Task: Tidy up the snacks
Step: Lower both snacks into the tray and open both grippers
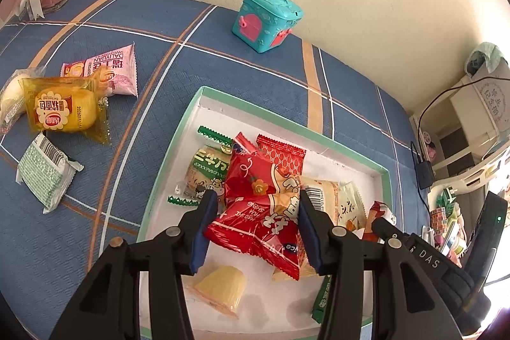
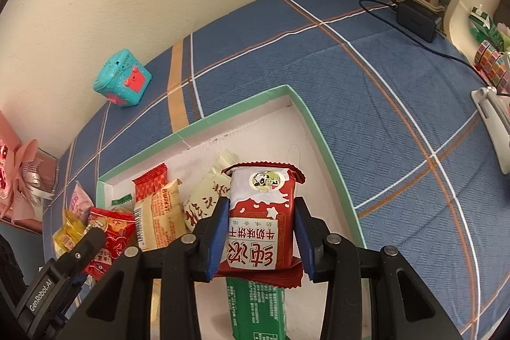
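A shallow white box with a green rim [image 1: 178,145] [image 2: 306,113] lies on the blue plaid cloth and holds several snack packets. My left gripper [image 1: 255,206] hangs over the box with its jaws wide, one on each side of a red peanut packet [image 1: 255,222]; whether they press it I cannot tell. My right gripper [image 2: 261,228] is shut on a red and white milk biscuit packet [image 2: 261,225], held above a green packet [image 2: 258,308] in the box. A yellow jelly cup [image 1: 223,285] lies at the box's near side.
Outside the box on the left lie a yellow bread packet [image 1: 63,113], a pink packet [image 1: 108,69] and a green-white packet [image 1: 44,174]. A teal toy box [image 1: 266,19] [image 2: 122,78] stands by the wall. A black power adapter [image 2: 416,19] lies far right.
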Motion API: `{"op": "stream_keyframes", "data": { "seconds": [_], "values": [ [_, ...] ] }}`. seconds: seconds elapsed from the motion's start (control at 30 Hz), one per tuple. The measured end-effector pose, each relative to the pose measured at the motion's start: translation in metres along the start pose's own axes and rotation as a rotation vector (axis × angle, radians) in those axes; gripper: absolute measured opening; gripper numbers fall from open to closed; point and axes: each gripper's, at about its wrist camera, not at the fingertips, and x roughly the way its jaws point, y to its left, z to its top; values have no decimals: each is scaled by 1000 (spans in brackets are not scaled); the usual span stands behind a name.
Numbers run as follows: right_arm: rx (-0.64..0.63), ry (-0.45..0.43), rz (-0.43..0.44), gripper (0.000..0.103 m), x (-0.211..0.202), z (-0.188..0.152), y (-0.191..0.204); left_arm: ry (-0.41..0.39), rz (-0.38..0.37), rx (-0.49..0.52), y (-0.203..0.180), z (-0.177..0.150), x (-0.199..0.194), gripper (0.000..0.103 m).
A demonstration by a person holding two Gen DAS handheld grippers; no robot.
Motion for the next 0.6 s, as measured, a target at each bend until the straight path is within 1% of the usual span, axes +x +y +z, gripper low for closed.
{"op": "stream_keyframes", "data": {
  "seconds": [0.1, 0.13, 0.17, 0.33, 0.47, 0.6],
  "values": [
    [-4, 7, -12, 42, -1, 0, 0, 9, 9, -9, 3, 0, -3, 58],
    [-6, 10, -17, 42, -2, 0, 1, 14, 12, -12, 3, 0, -4, 62],
    [-7, 14, -23, 42, -2, 0, 1, 18, 12, -13, 4, 0, -4, 65],
    [-12, 37, -62, 42, -3, -1, -1, 38, 31, 0, 5, -2, -11, 70],
    [-27, 31, -71, 42, -9, -1, -1, 44, 80, 26, 5, -3, -17, 77],
    [-48, 20, -82, 42, -16, -2, 4, 39, 154, 59, 8, -3, -25, 80]
  ]
}}
